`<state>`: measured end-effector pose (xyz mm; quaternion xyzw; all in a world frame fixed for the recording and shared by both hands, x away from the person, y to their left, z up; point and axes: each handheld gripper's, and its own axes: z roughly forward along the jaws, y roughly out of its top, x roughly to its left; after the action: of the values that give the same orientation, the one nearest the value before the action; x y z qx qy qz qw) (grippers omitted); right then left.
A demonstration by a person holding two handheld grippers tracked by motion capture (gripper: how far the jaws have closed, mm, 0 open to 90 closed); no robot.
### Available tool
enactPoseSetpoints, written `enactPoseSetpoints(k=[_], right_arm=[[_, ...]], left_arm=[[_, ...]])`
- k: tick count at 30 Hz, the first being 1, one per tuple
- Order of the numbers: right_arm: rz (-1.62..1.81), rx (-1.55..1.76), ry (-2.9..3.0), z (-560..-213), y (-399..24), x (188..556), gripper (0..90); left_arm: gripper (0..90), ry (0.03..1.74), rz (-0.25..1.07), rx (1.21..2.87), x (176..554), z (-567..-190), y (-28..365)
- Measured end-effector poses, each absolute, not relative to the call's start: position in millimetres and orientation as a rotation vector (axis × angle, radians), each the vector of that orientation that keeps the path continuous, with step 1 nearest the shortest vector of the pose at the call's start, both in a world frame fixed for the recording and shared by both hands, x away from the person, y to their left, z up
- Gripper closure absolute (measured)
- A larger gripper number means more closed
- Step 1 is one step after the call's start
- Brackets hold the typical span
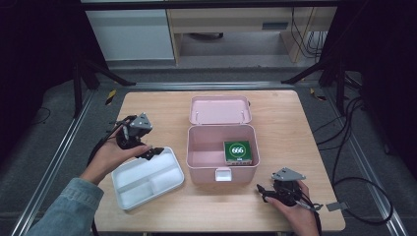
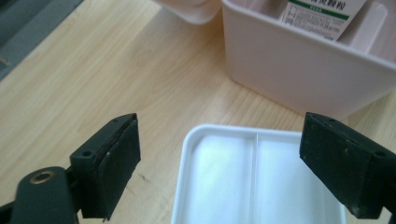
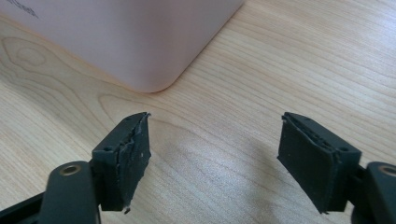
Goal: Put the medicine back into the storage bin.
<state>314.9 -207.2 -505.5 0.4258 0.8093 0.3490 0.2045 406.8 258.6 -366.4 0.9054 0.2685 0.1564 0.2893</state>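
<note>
The left gripper (image 1: 147,151) hovers at centre left over the white tray's (image 1: 147,179) far corner, fingers wide, likely poised to lift it. The right gripper (image 1: 265,191), fingers wide and empty, waits at lower right. The high view reveals the green carton (image 1: 238,152) inside the open pink box (image 1: 196,167) at mid-frame.

- A light wooden tabletop (image 1: 285,123) carries everything.
- An open pink box (image 1: 196,157) stands near the middle, its lid (image 1: 220,109) tipped back toward the far edge.
- A white divided tray (image 1: 147,179) lies just left of the box, toward the near left corner, askew to the edges.
</note>
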Motion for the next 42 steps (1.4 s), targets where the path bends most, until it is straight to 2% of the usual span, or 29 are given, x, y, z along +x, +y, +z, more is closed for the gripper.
enactPoseSetpoints(k=[20,42], right_arm=[[0.959,1.164,2.278,-505,-206,314,33.8],[0.955,1.161,2.29,-506,-205,313,35.5]], left_arm=[[22.5,0.805,0.358,2.516,373,-424,296],[54.6,0.729,0.243,2.708,368,-458,293]])
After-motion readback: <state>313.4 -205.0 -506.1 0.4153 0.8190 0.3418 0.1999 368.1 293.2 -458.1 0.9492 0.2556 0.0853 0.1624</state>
